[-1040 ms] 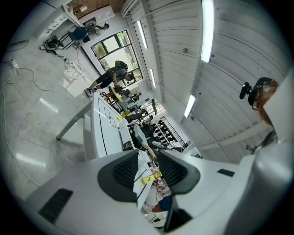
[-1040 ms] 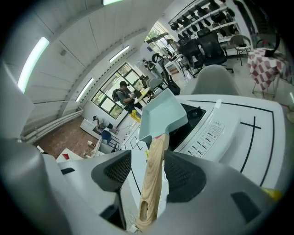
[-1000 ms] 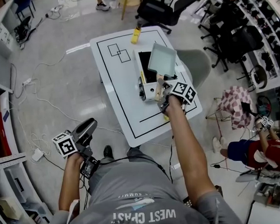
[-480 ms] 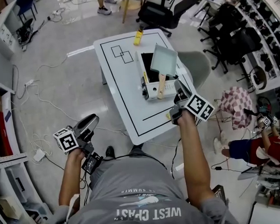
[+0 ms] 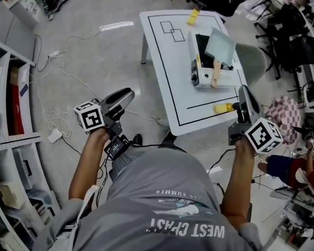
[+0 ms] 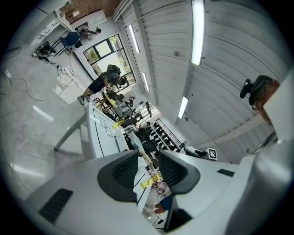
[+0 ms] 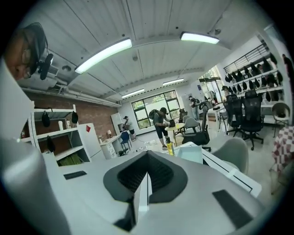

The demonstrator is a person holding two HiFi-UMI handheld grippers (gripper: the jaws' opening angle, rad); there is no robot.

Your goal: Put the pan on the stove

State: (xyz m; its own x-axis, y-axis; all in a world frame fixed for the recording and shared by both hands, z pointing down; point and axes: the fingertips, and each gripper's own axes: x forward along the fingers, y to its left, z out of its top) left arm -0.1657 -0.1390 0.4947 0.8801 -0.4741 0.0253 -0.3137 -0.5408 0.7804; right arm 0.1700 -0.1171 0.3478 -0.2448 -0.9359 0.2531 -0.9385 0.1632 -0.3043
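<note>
The square grey pan (image 5: pixel 219 46) lay on the white stove (image 5: pixel 206 77), over its dark top, and its wooden handle (image 5: pixel 216 75) reached toward the person past the stove's near edge. The stove stood toward the right edge of the white table (image 5: pixel 169 68), inside a black outline drawn on the top. Left of the stove the tabletop was bare out to its left edge. A yellow block (image 5: pixel 193 16) sat at the far edge, and a yellow tag (image 5: pixel 223 107) lay near the near right corner.

The right gripper (image 5: pixel 243 91) was off the table, held just beside that near right corner and close to the tag, well apart from the pan. Its jaws were pressed together with nothing between them (image 7: pixel 147 176). The left gripper (image 5: pixel 127 93) hung over the open floor left of the table, jaws parted and empty (image 6: pixel 148 166).

A grey chair (image 5: pixel 252 62) stood against the table's right side, with black office chairs (image 5: pixel 292 40) beyond it. Cables (image 5: pixel 57 59) trailed over the floor on the left.
</note>
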